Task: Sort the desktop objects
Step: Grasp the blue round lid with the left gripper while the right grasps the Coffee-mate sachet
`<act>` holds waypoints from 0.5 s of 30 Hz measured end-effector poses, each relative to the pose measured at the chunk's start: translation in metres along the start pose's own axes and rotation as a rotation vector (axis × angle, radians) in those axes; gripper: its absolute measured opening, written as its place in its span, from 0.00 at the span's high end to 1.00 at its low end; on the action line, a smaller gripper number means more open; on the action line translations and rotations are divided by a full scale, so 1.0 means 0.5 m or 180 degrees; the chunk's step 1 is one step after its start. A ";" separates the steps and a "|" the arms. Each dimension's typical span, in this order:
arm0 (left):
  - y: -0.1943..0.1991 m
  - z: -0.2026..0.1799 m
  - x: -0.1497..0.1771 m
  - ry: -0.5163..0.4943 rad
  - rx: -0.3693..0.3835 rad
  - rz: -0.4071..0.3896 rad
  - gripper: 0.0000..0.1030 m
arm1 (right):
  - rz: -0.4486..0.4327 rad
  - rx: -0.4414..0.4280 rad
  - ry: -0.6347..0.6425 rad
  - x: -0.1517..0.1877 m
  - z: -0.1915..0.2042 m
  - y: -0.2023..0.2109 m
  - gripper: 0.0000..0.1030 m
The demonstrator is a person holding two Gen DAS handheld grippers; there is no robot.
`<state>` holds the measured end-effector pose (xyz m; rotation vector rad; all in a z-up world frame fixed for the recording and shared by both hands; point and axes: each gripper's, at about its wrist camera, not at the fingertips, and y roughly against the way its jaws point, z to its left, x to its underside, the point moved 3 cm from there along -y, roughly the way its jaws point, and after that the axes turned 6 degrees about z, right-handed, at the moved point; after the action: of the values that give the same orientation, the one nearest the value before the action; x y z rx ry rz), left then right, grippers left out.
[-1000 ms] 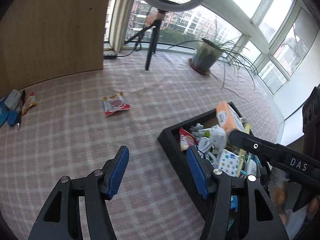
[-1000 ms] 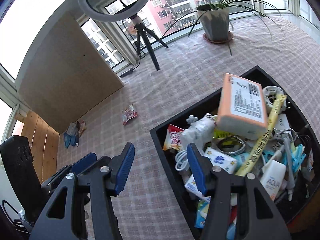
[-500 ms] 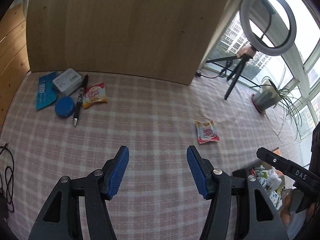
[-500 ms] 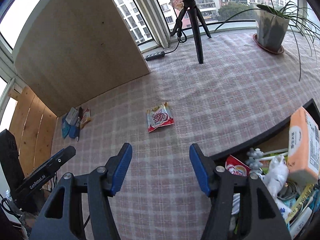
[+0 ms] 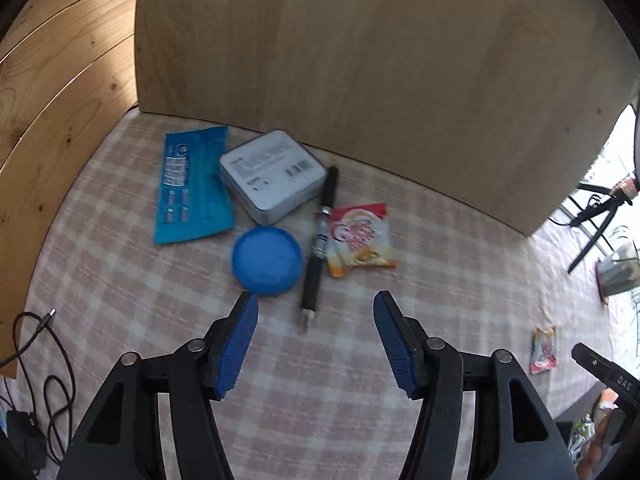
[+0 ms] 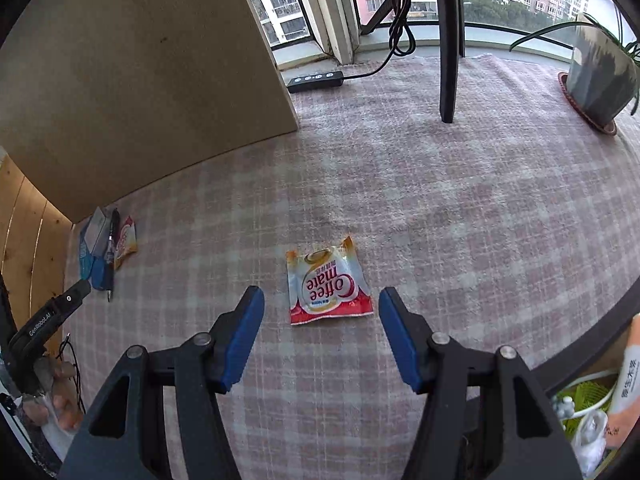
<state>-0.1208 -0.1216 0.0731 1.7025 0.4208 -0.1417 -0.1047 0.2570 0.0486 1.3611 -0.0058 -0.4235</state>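
Observation:
In the left wrist view my left gripper (image 5: pixel 315 322) hangs open over the checked cloth, nothing between its blue pads. Just beyond its tips lie a black pen (image 5: pixel 320 246), a blue round lid (image 5: pixel 267 261), a grey tin box (image 5: pixel 273 176), a blue flat packet (image 5: pixel 191 190) and a coffee creamer sachet (image 5: pixel 361 240). In the right wrist view my right gripper (image 6: pixel 321 320) is open above a second Coffee-mate sachet (image 6: pixel 327 286), which lies flat between and just ahead of the fingertips, untouched. The same pile (image 6: pixel 106 246) shows far left there.
A wooden board (image 5: pixel 360 60) stands behind the pile. A black tray (image 6: pixel 592 372) full of items sits at the lower right. A tripod leg (image 6: pixel 448 40), power strip (image 6: pixel 315 79) and potted plant (image 6: pixel 600 76) stand at the back. Cables (image 5: pixel 44 360) lie at the left edge.
Both grippers swung left, away from the black tray, and came down. The left now faces the pile by the board; the right now hovers over the lone sachet. Both stayed open.

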 end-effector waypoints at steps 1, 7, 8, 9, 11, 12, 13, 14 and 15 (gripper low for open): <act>-0.010 0.014 -0.013 0.0052 -0.0041 0.0009 0.44 | 0.0015 0.0024 0.0006 -0.007 0.002 -0.010 0.43; -0.068 0.050 -0.064 0.0131 -0.0212 0.0109 0.44 | 0.0106 0.0159 0.0073 -0.050 0.019 -0.064 0.43; -0.074 0.050 -0.068 0.0119 -0.0240 0.0111 0.44 | 0.0110 0.0190 0.0092 -0.056 0.022 -0.070 0.43; -0.080 0.049 -0.071 0.0098 -0.0252 0.0121 0.44 | 0.0115 0.0215 0.0108 -0.062 0.025 -0.076 0.43; -0.091 0.046 -0.074 0.0056 -0.0322 0.0134 0.44 | 0.0131 0.0252 0.0122 -0.071 0.027 -0.088 0.43; -0.096 0.044 -0.074 0.0041 -0.0340 0.0132 0.44 | 0.0141 0.0264 0.0118 -0.075 0.027 -0.094 0.43; -0.101 0.043 -0.073 0.0029 -0.0353 0.0140 0.44 | 0.0151 0.0271 0.0112 -0.079 0.025 -0.100 0.43; -0.107 0.042 -0.071 0.0016 -0.0382 0.0158 0.44 | 0.0162 0.0283 0.0103 -0.083 0.024 -0.105 0.43; -0.108 0.040 -0.070 -0.0008 -0.0430 0.0128 0.43 | 0.0171 0.0296 0.0094 -0.086 0.022 -0.111 0.43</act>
<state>-0.1696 -0.1415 0.0308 1.5767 0.3854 -0.0841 -0.1632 0.2516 0.0090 1.4553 -0.0379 -0.3617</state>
